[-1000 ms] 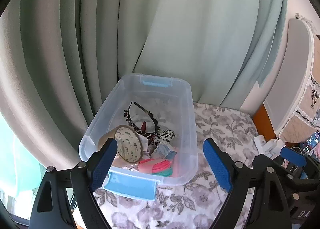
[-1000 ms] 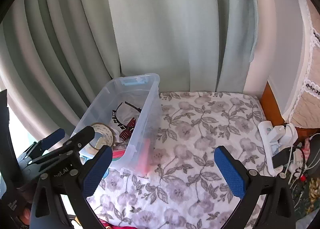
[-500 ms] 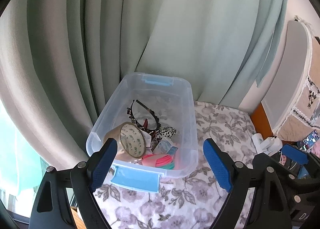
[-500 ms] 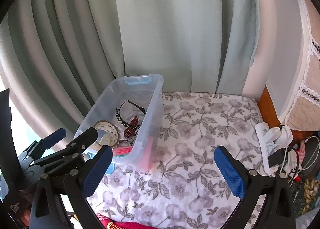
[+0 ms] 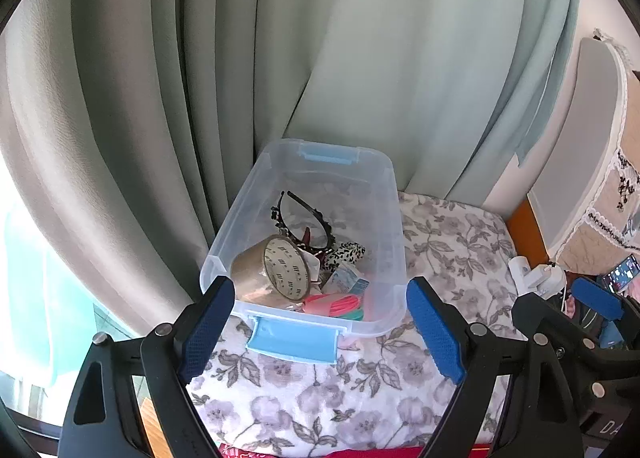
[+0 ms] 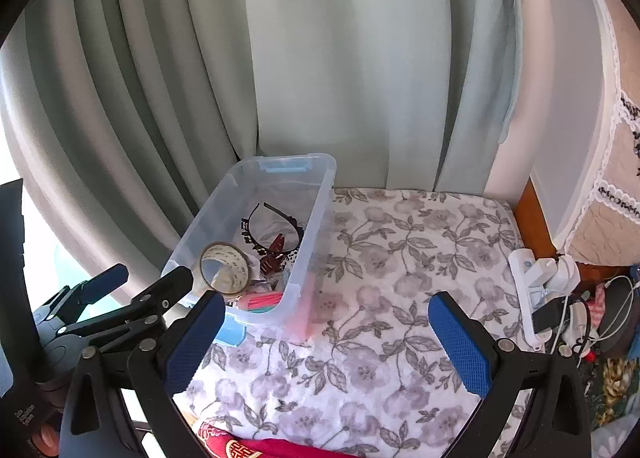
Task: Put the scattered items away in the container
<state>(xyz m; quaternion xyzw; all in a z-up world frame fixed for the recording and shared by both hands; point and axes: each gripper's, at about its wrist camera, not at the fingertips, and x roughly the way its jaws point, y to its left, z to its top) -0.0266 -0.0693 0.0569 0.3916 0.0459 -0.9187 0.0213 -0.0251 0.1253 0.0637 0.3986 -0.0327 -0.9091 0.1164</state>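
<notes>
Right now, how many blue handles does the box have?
2. One handle is on the box's near end, the other handle on its far end by the curtain.

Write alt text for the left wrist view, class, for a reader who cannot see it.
A clear plastic storage bin with blue latches sits on a floral bedspread before pale green curtains, holding a roll of brown packing tape, a black headband and other small items. The open left gripper frames the bin's near end, empty.
</notes>
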